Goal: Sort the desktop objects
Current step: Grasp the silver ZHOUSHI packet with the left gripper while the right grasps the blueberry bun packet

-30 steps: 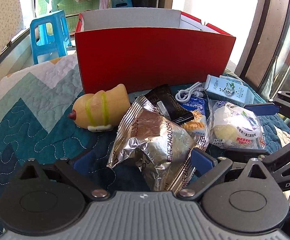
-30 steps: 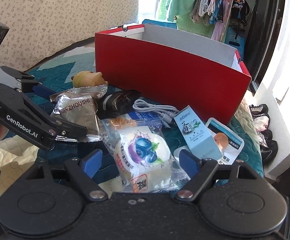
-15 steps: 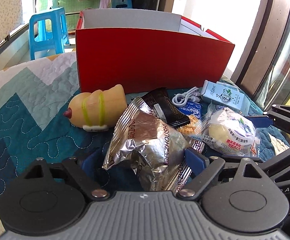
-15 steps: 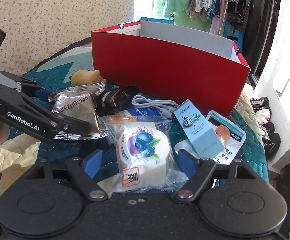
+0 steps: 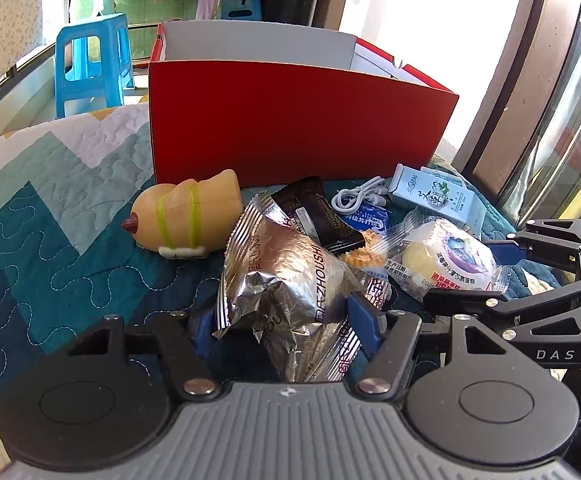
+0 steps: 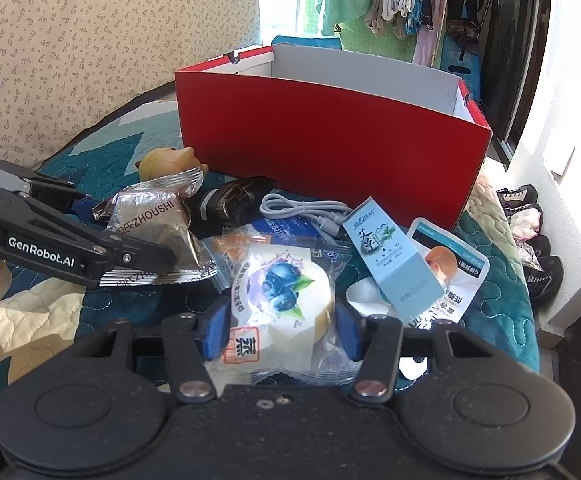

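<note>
My left gripper [image 5: 284, 320] is shut on a silver foil snack bag [image 5: 290, 280] marked ZHOUSHI; the bag also shows in the right wrist view [image 6: 150, 220]. My right gripper [image 6: 280, 326] is shut on a blueberry cake packet [image 6: 282, 292], seen from the left wrist too [image 5: 446, 260]. An open red box [image 5: 290, 120] stands behind the pile, also seen in the right wrist view [image 6: 330, 140].
On the teal quilt [image 5: 50, 240] lie a yellow toy [image 5: 186, 212], a black packet [image 5: 314, 212], a white cable [image 6: 302, 208], a pale blue carton [image 6: 394, 264] and a face mask sachet [image 6: 450, 276]. A blue stool [image 5: 94, 64] stands beyond; shoes [image 6: 530, 240] lie on the floor at right.
Both grippers' jaws have closed inward onto their packets. The silver bag and the blueberry packet now sit squeezed between the blue pads.
</note>
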Tool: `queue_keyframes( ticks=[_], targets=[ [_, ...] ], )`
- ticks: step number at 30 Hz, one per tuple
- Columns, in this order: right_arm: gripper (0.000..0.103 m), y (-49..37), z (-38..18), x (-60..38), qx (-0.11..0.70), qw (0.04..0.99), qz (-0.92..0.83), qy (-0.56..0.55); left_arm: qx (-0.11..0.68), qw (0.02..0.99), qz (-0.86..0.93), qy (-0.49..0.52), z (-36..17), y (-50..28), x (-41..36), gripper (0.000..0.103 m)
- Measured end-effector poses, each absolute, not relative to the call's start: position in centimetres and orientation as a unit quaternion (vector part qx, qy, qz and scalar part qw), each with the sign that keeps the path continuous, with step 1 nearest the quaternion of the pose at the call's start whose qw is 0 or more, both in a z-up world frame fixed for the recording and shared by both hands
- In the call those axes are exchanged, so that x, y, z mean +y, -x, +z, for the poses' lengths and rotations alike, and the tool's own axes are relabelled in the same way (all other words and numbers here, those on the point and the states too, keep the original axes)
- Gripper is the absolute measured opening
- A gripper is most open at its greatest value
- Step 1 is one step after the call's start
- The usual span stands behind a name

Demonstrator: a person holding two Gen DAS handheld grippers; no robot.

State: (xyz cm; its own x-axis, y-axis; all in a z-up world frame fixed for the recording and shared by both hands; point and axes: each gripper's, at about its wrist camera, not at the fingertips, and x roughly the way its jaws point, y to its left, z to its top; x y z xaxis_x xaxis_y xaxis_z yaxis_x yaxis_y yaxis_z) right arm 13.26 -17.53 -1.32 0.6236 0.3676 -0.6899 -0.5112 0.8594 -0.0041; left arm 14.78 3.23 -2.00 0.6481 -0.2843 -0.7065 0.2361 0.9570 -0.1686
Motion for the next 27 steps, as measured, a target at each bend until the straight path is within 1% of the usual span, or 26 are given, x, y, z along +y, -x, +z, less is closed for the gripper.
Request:
queue_keyframes(
  ticks=[4, 8, 14, 27],
  targets=[
    [0.053, -13.2, -1.1, -17.6, 0.358, 0.896, 0.243, 0.098, 0.394, 0.907, -0.144, 0.03, -1.9, -14.6, 3.3, 0.057],
    [0.053, -13.1, -1.0, -17.7, 0.358, 0.898, 0.239, 0.095, 0.393, 0.907, -0.146, 0.03, -1.6, -14.2, 3.4, 0.053],
    [0.052, -13.0, -0.6, -18.0, 0.353, 0.901, 0.237, 0.087, 0.391, 0.908, -0.145, 0.038, -1.5, -13.8, 3.7, 0.051],
    [0.052, -12.6, -0.4, -18.0, 0.349, 0.903, 0.237, 0.078, 0.393, 0.907, -0.148, 0.038, -1.2, -12.7, 4.2, 0.051]
  ],
)
